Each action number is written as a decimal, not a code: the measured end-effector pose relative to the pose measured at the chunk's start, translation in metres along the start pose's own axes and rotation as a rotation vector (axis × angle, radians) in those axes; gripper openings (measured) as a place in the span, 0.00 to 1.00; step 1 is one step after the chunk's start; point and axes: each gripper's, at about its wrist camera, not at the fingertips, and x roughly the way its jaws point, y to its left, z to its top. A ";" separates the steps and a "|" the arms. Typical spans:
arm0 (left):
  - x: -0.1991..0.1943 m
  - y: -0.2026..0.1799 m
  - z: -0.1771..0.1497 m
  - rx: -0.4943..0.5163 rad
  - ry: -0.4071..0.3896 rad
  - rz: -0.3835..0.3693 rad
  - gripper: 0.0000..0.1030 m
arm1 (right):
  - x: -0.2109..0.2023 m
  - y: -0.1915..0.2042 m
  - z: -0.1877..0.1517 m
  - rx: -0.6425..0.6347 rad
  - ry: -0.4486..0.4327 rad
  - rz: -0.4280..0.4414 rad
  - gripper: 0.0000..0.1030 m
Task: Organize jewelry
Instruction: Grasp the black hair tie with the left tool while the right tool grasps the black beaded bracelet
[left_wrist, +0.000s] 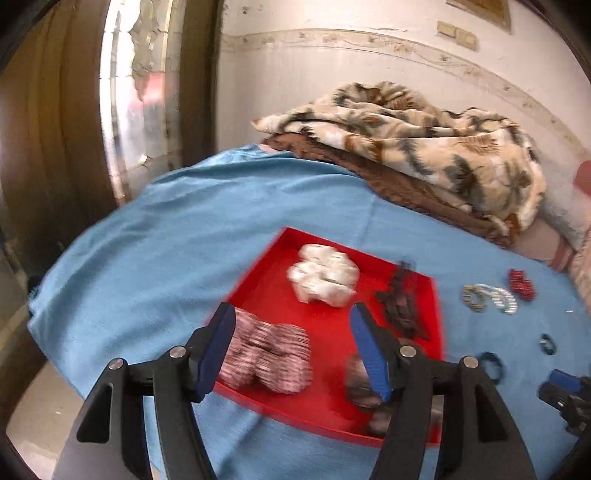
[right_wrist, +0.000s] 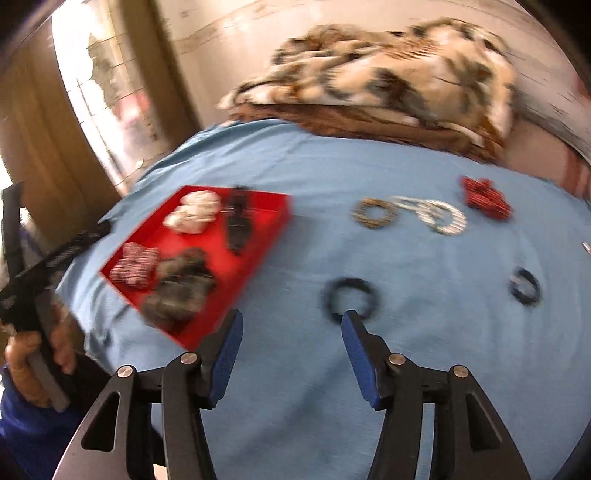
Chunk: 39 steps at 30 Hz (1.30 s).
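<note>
both jaws open (empty), red tray (left_wrist: 266, 266) below.

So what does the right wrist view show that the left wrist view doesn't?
Only the right wrist view: the person's hand gripping the left gripper's handle. Only the left wrist view: nothing distinct that I can make out. Both share: the red tray with bangle stacks, the loose black bangle, the red bangles and the blue cloth.

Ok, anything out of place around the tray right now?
Yes: several pieces lie loose on the blue cloth outside the red tray: two dark rings, a brown ring, silver bangles and a red cluster.
</note>
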 end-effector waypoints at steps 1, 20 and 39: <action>-0.004 -0.007 0.001 0.009 0.008 -0.015 0.62 | -0.003 -0.013 -0.002 0.016 0.000 -0.022 0.58; 0.035 -0.214 -0.035 0.310 0.265 -0.319 0.63 | 0.004 -0.214 0.005 0.317 0.015 -0.233 0.59; 0.117 -0.236 -0.065 0.354 0.408 -0.284 0.43 | 0.065 -0.241 0.025 0.287 0.078 -0.247 0.57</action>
